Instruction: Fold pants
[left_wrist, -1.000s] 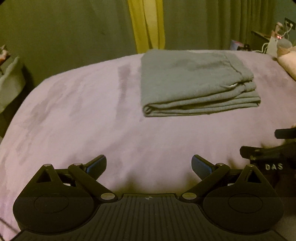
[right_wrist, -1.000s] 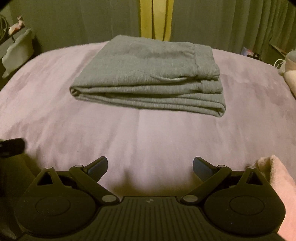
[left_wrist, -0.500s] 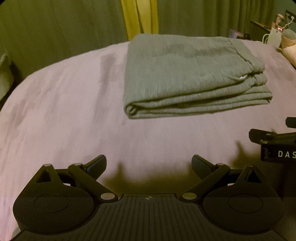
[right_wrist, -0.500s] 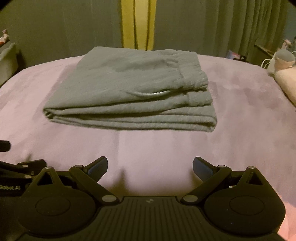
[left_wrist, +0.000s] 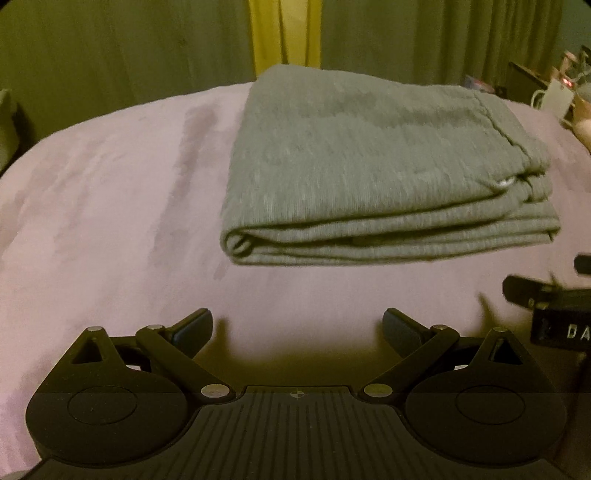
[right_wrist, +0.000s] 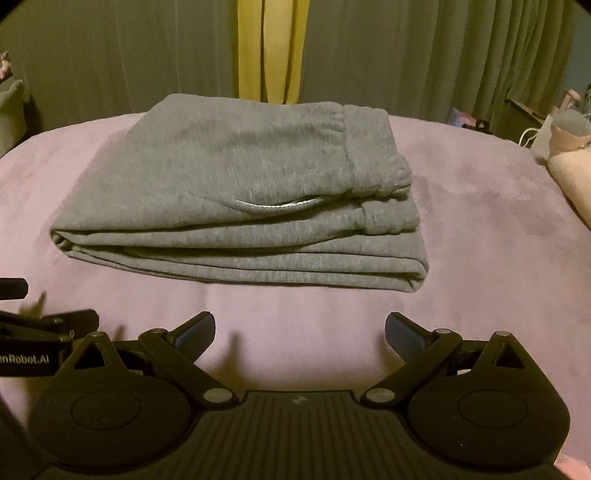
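Observation:
Grey pants (left_wrist: 369, 166) lie folded in a thick rectangular stack on the purple bed cover (left_wrist: 110, 203). In the right wrist view the pants (right_wrist: 240, 192) show the waistband at the right and a white drawstring at the front. My left gripper (left_wrist: 297, 325) is open and empty, a short way in front of the stack's near edge. My right gripper (right_wrist: 300, 326) is open and empty, also just in front of the stack. Each gripper shows at the edge of the other's view.
Green curtains with a yellow strip (right_wrist: 266, 55) hang behind the bed. A pink pillow (right_wrist: 570, 173) lies at the right edge. A nightstand with small items (left_wrist: 554, 92) stands at the far right.
Both grippers have moved closer to the folded pants, which now fill more of each view. The pants have not moved. Both grippers stay open.

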